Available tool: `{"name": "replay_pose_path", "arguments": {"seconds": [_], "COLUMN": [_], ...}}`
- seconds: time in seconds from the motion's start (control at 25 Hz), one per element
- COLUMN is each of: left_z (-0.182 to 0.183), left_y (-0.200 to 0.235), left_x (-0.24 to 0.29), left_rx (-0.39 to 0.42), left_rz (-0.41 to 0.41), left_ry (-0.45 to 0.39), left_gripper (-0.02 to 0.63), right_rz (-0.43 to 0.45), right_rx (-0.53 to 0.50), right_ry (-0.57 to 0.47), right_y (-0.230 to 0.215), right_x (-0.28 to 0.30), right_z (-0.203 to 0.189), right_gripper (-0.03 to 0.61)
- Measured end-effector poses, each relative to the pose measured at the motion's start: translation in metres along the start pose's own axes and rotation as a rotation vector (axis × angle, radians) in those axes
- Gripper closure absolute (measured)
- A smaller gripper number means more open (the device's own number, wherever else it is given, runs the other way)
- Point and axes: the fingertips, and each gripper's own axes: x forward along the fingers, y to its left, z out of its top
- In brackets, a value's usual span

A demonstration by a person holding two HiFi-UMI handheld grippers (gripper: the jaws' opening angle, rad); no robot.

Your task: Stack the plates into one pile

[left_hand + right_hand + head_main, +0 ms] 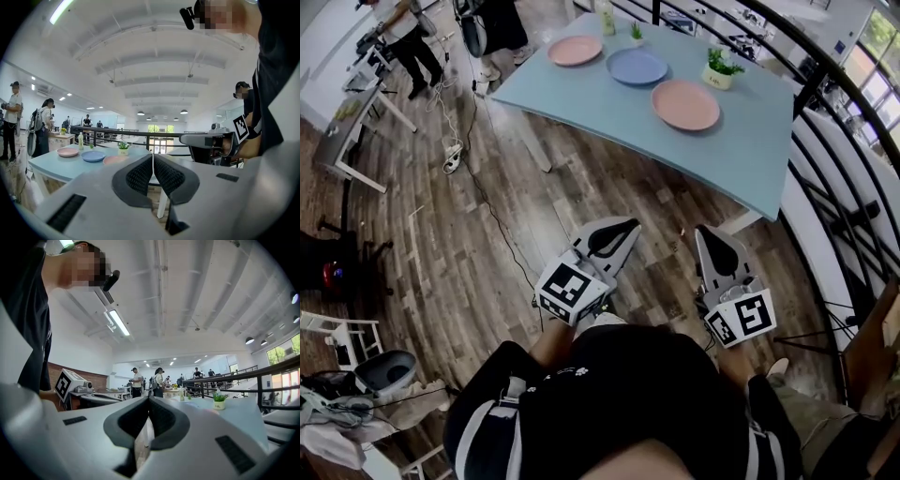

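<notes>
Three plates lie apart in a row on the light blue table (750,159): a pink plate (575,50) at the far left, a blue plate (637,67) in the middle, and a second pink plate (685,104) nearest me. Both grippers hang over the wood floor, well short of the table. My left gripper (621,228) is shut with nothing in it, and its own view shows the pads (140,177) meeting with the same plates (93,156) far ahead. My right gripper (706,234) is also shut and empty, its tips (148,400) together.
A potted plant (719,70) stands by the near pink plate, with a smaller plant (637,33) and a bottle (607,17) at the far edge. A black railing (825,84) runs along the right. People (408,42) stand at desks at the far left. Cables (455,155) lie on the floor.
</notes>
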Motion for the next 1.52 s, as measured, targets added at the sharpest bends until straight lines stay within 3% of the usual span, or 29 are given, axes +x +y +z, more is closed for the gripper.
{"name": "replay_pose_path", "arguments": {"seconds": [0.72, 1.16, 1.4, 1.52], "left_z": [-0.015, -0.025, -0.024, -0.023], "left_y": [0.101, 0.132, 0.13, 0.13], "left_x": [-0.036, -0.036, -0.018, -0.011], "left_rx": [-0.049, -0.051, -0.084, -0.075], "left_rz": [0.013, -0.056, -0.101, -0.098], "left_ry": [-0.006, -0.009, -0.011, -0.006], "left_gripper": [0.594, 0.594, 0.594, 0.594], "right_rz": [0.042, -0.061, -0.147, -0.135], "right_rx": [0.007, 0.017, 0.01, 0.035], "right_ry": [0.035, 0.034, 0.064, 0.076], "right_y": [0.04, 0.034, 0.008, -0.003], "right_x": [0.102, 0.121, 0.111, 0.116], "right_z": [-0.011, -0.014, -0.013, -0.021], "right_gripper": [0.577, 0.577, 0.577, 0.577]}}
